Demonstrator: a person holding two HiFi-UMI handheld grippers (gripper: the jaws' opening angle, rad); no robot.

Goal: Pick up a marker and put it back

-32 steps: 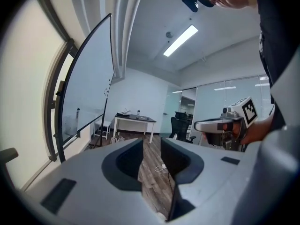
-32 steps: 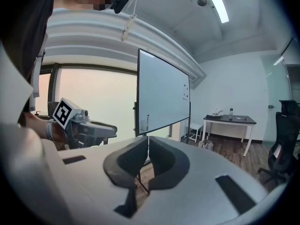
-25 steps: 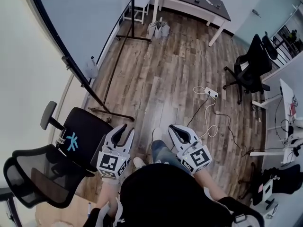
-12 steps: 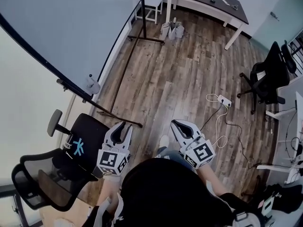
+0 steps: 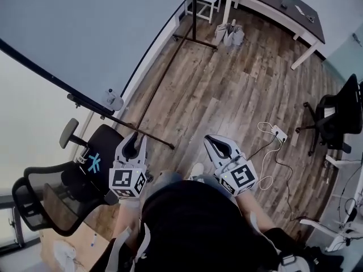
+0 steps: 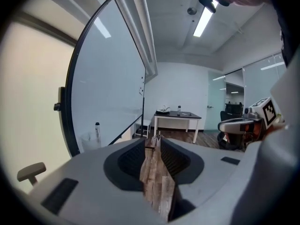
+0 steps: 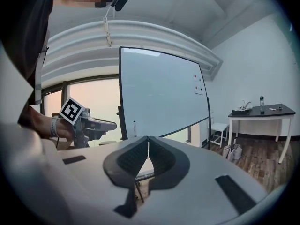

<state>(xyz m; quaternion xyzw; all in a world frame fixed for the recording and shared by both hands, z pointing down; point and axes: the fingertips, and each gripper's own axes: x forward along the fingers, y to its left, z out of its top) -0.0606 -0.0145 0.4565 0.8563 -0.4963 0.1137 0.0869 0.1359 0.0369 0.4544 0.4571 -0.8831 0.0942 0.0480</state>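
No marker shows clearly. A whiteboard (image 5: 85, 33) on a black stand fills the head view's upper left. A small bottle (image 5: 113, 100) stands on its tray; the left gripper view shows the same bottle (image 6: 97, 131). My left gripper (image 5: 131, 144) is held low in front of me and points towards the board's foot. Its jaws stand a narrow slit apart with nothing between them. My right gripper (image 5: 218, 147) hangs over the wooden floor, shut and empty. A thin pen-like thing (image 5: 93, 242) lies on a pale wooden surface at the bottom left.
A black office chair (image 5: 68, 191) stands close to my left, under the left gripper. The stand's black legs (image 5: 144, 135) run across the floor ahead. A white power strip with cables (image 5: 278, 134) lies to the right. A dark-topped table (image 5: 278, 4) and another chair (image 5: 337, 118) stand farther off.
The head view has swung towards the whiteboard, which now fills more of the picture. The left gripper's jaws have narrowed from a clear V to a slit. The right gripper has barely moved.
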